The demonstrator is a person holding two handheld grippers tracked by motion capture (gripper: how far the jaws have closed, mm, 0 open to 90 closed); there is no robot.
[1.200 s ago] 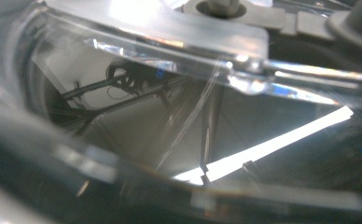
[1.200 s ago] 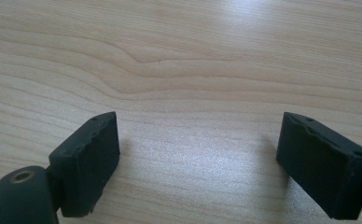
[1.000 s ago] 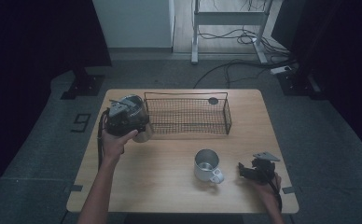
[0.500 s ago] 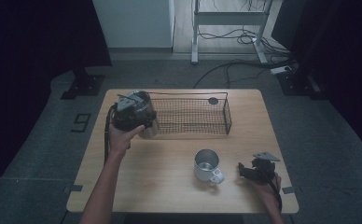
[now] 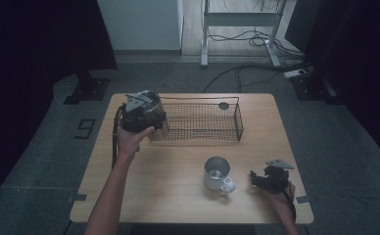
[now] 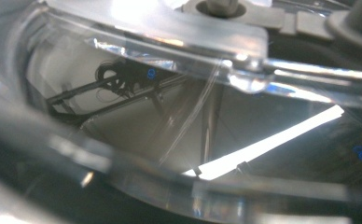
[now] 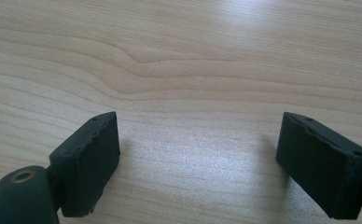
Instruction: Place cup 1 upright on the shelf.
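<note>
My left gripper (image 5: 151, 123) is held up at the left end of a black wire basket (image 5: 237, 119). It is shut on a clear glass vessel (image 5: 159, 131), whose curved see-through wall (image 6: 170, 140) sits right against the camera in the left gripper view and hides the jaws. A metal mug (image 5: 216, 172) stands upright on the wooden table (image 5: 168, 205), front of centre. Just right of the mug, my right gripper (image 5: 256, 179) rests low over the table. In the right gripper view the right gripper (image 7: 198, 158) is open, with bare wood between its pads.
A small dark round thing (image 5: 223, 105) lies at the basket's far right corner. The basket runs along the back of the table. A black cable (image 5: 113, 142) hangs from the left gripper beside the forearm. A desk frame and floor cables lie beyond the table.
My left gripper has carried the clear vessel to the right and farther back, up to the basket's left end. The right gripper and the mug have stayed put.
</note>
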